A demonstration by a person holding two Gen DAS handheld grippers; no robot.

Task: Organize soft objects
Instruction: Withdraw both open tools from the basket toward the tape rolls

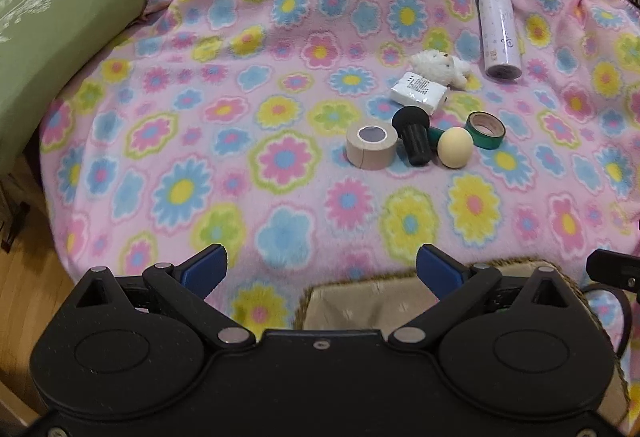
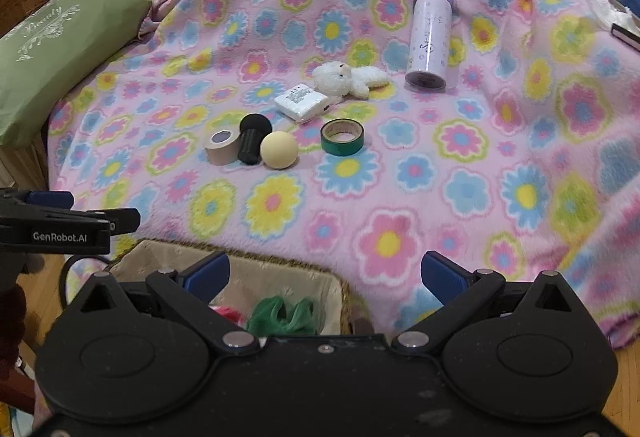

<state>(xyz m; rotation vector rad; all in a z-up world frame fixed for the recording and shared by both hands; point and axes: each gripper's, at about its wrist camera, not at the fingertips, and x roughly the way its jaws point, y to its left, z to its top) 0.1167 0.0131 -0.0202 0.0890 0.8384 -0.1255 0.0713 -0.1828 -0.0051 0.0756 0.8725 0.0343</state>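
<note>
We see a pink fleece blanket [image 2: 460, 173] with a pattern of coloured flowers, spread over a wide surface, and a green cushion [image 2: 60, 49] with white print at its left edge. A piece of wooden floor shows at the lower left.

In the middle of the blanket there is a group of small things. A white plush toy [image 2: 348, 77] lies on its side, and a white packet [image 2: 302, 103] lies just beside it, towards us. In front of them stand a roll of beige tape [image 2: 222, 147], a black brush-like tool [image 2: 253, 139] and a cream ball [image 2: 279, 150], the three touching each other in a row. A roll of green tape [image 2: 342, 137] lies a little to the right of the ball, apart from it. A white bottle with a purple cap [image 2: 430, 33] lies further back on the right.

At the near edge we find a woven basket [image 2: 344, 289] with a beige lining. Inside it there is a green soft thing [image 2: 284, 317] and something red beside it, half hidden.

Our left gripper [image 1: 322, 269] hangs over the near edge of the blanket and the basket, with its blue fingers wide apart and nothing between them. Our right gripper [image 2: 326, 273] is also spread wide and empty, above the right rim of the basket.
</note>
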